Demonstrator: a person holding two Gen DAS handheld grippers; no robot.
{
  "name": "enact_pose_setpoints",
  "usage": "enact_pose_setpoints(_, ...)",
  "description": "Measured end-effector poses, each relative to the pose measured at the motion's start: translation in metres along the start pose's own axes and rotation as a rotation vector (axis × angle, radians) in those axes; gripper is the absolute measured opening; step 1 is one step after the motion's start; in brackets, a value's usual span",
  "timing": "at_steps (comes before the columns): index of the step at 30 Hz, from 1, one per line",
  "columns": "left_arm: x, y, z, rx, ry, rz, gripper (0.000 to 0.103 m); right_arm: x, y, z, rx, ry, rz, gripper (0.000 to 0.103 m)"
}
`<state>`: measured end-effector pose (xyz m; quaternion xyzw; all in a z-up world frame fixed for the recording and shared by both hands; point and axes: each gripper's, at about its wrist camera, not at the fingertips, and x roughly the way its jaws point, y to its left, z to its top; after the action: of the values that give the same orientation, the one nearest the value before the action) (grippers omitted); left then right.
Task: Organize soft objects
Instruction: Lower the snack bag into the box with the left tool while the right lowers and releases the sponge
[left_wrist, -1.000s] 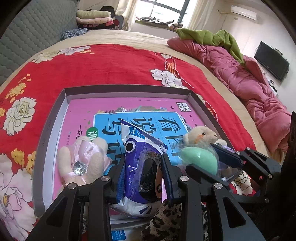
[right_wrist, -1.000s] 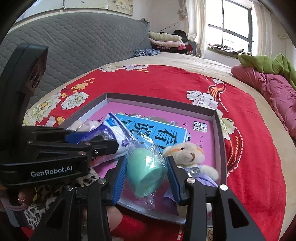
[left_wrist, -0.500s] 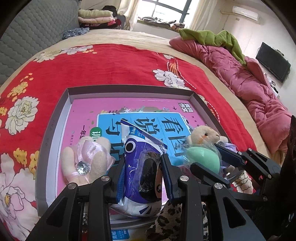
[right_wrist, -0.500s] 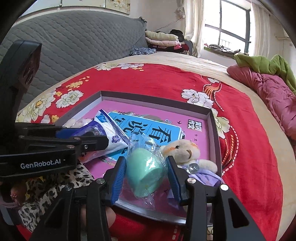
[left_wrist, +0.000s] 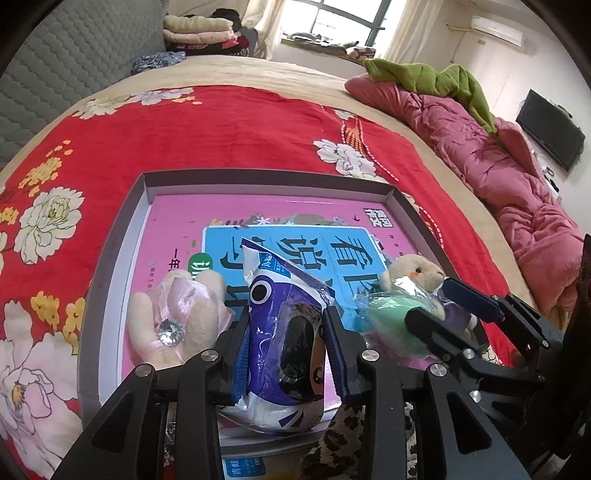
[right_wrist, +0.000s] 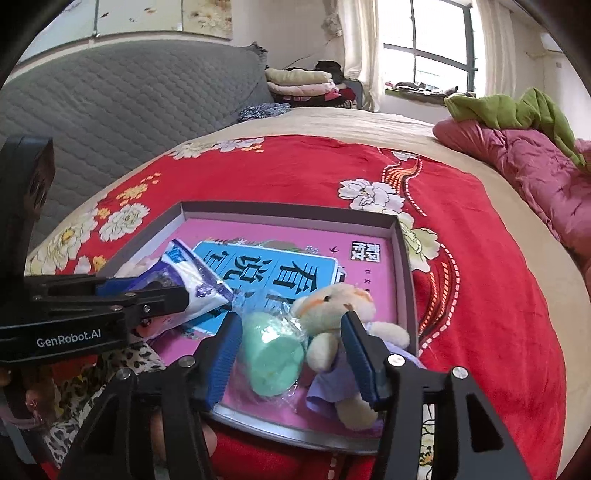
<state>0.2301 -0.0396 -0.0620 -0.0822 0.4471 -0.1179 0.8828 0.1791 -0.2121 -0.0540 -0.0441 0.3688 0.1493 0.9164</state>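
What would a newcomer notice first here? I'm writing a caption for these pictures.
A grey tray on a red flowered blanket, with a pink book inside. The left gripper clamps a blue-and-white packet, while the right gripper is opening around a wrapped green ball beside a teddy bear.

Sunlit bedroom window (right_wrist: 428, 48) (curtained), grey quilted headboard (right_wrist: 129, 96)

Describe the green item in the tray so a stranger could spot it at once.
On the red flowered blanket lies a shallow grey tray. At its near edge, beside the small teddy bear, sits the mint-green cup shape, the only thing there wrapped in clear, crinkly plastic.
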Motion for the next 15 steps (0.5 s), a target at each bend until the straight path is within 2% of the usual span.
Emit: enact_pose_setpoints(15,-0.0061,0.0077,0.0039,-0.046,-0.019,0.004,0.044,-0.0106,-0.0081,0.0057,0.031,-0.032,0.002,0.056)
